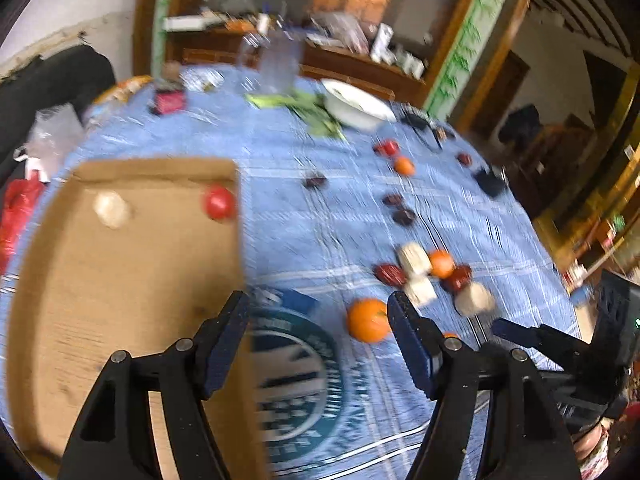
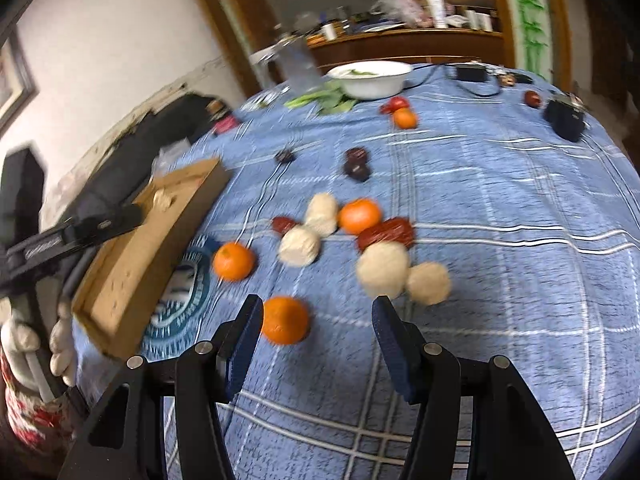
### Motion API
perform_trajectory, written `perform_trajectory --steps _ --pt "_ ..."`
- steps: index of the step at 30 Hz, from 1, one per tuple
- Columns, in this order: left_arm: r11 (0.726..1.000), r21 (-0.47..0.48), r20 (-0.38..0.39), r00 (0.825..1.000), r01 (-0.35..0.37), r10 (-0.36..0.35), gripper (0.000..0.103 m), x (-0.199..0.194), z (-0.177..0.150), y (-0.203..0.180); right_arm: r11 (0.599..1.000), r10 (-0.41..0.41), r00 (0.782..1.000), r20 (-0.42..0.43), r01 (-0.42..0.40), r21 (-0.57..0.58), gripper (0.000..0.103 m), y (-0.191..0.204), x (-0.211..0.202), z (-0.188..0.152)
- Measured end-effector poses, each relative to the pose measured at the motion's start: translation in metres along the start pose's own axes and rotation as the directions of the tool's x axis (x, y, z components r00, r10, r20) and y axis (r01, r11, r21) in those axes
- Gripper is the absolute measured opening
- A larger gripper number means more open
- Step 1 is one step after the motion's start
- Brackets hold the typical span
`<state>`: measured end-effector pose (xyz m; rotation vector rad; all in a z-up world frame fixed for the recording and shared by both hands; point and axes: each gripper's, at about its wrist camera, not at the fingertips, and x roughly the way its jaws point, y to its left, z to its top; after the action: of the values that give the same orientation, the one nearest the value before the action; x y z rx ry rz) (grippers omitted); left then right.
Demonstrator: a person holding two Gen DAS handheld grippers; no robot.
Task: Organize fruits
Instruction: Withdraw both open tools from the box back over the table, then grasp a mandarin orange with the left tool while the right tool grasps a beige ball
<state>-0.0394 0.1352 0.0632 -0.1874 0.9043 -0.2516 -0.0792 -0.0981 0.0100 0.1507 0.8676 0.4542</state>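
A bench (image 2: 500, 208) under blue checked cloth carries scattered oranges, red fruits and pale round ones. A cardboard tray (image 1: 120, 280) holds two. The left hand-held gripper (image 1: 316, 340) and right hand-held gripper (image 2: 318, 340) both hang spread, empty; an orange (image 2: 285, 320) lies just beside the right one's left finger.

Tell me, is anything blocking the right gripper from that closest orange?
Nothing visible is. The right gripper has open, empty jaws, and the nearest orange sits on bare tablecloth just beyond its left finger. The pale round fruits lie off to the right.
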Motion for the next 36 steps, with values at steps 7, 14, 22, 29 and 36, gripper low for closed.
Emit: perform_trajectory --steps 7,14,22,29,36 --pt "1.0 0.03 -0.068 0.998 -0.009 0.011 0.07 0.037 -0.009 -0.023 0.999 0.018 0.999 -0.042 -0.02 -0.035 0.061 0.005 0.013 -0.01" --pt "0.996 0.069 -0.075 0.996 -0.051 0.056 0.066 0.054 -0.01 -0.031 0.997 -0.057 0.998 -0.007 0.057 -0.046 0.061 -0.005 0.004 -0.006" --pt "0.996 0.088 -0.077 0.997 -0.023 0.03 0.038 0.068 -0.013 -0.036 0.992 -0.118 0.992 0.044 0.116 0.045 0.061 -0.039 -0.011 0.005" --pt "0.992 0.127 -0.021 0.999 -0.025 0.028 0.04 0.071 -0.02 -0.041 0.988 -0.151 0.988 0.037 0.152 -0.002 0.06 -0.039 0.004 0.017" --pt "0.993 0.117 -0.018 1.0 -0.007 0.01 0.041 0.07 -0.02 -0.039 0.965 -0.233 0.972 0.033 0.235 -0.117 0.06 -0.025 0.024 0.024"
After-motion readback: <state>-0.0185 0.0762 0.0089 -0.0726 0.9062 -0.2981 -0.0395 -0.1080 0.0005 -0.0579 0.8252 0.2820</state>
